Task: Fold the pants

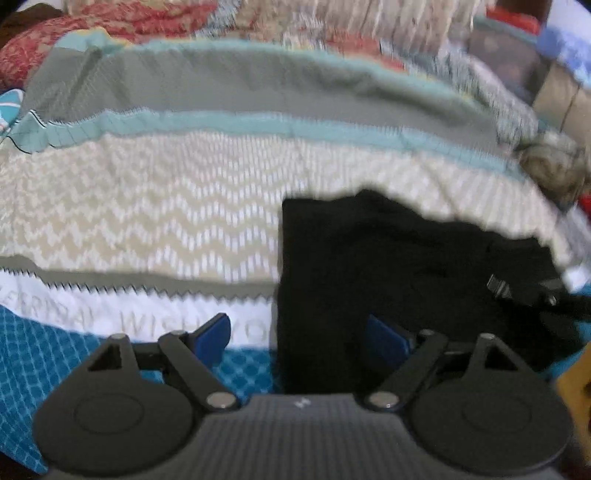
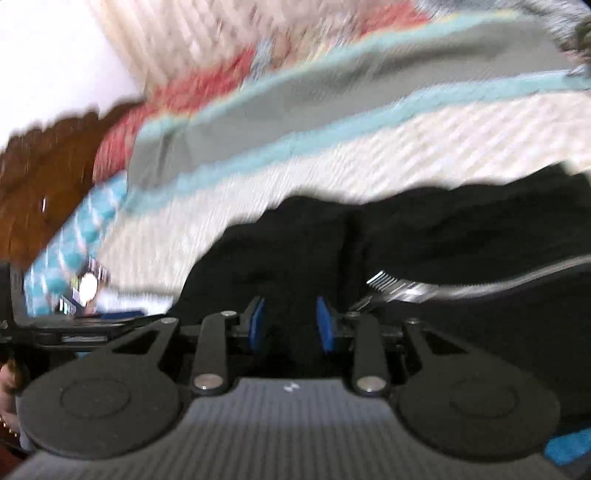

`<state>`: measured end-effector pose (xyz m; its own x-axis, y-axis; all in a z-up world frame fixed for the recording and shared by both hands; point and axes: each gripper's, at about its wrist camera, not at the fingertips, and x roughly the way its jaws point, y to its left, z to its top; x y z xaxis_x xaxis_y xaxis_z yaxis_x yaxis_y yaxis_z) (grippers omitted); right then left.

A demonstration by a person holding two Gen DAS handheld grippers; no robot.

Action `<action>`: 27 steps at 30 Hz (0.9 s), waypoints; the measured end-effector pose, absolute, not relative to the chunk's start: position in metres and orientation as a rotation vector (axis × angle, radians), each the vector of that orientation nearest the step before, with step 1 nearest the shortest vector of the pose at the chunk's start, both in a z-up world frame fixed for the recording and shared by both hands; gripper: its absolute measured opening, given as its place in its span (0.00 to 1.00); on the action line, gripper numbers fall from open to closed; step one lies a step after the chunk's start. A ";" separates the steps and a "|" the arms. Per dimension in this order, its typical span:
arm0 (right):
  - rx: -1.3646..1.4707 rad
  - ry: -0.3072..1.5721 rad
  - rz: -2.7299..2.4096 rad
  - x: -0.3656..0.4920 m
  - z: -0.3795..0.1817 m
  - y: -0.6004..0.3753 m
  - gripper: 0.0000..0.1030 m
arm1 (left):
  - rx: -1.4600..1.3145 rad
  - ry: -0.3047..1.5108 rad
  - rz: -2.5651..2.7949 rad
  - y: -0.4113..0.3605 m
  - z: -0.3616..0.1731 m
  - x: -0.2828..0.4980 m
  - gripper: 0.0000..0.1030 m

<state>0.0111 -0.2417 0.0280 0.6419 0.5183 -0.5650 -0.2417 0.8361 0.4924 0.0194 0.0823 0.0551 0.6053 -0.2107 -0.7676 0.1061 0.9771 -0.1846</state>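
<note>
one pair of black fabric pants (image 1: 399,266) lies on the bed, bunched into a dark block on the right side of the left wrist view, its straight left edge running down toward the near edge of the bed. a single metal buckle or clasp (image 1: 498,286) shows on its right part. in the right wrist view the same black pants (image 2: 303,251) fill the lower middle and right, with a silvery strip of hardware (image 2: 395,286) across them.

two grippers are in play. the left gripper (image 1: 299,338) has its two blue pads (image 1: 212,338) set wide apart, nothing pinched between them; the pants' left edge sits in the gap near the right pad. the right gripper (image 2: 291,325) has its two blue pads (image 2: 325,326) partly apart, with black cloth in the gap between them; through the blur i cannot tell whether the pads press on it.

beneath it all lies one striped bedspread (image 1: 147,206) with grey, teal, cream zigzag, white lettered and blue lattice bands. beyond it sit a red patterned cushion or quilt (image 1: 92,33) and a heap of mixed fabrics (image 1: 517,74) at the far right. a brown wooden headboard (image 2: 40,177) shows at the left of the right wrist view, where a black bar of the rig blocks the lower left corner.
</note>
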 end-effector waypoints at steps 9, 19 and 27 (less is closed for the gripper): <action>0.531 0.629 0.050 -0.032 0.019 -0.370 0.37 | -0.150 0.809 -0.437 0.014 0.083 0.045 0.80; 0.622 0.671 0.011 -0.035 -0.022 -0.400 0.52 | 0.026 1.075 -0.403 -0.049 0.015 0.077 0.81; 0.568 0.626 0.188 -0.035 0.018 -0.361 0.12 | -0.102 0.904 -0.498 -0.052 0.106 0.089 0.85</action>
<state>-0.0353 -0.3606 0.0179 0.7991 0.3323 -0.5009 0.0018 0.8319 0.5549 0.0891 -0.0519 0.1062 0.5138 -0.4554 -0.7271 0.3711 0.8821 -0.2902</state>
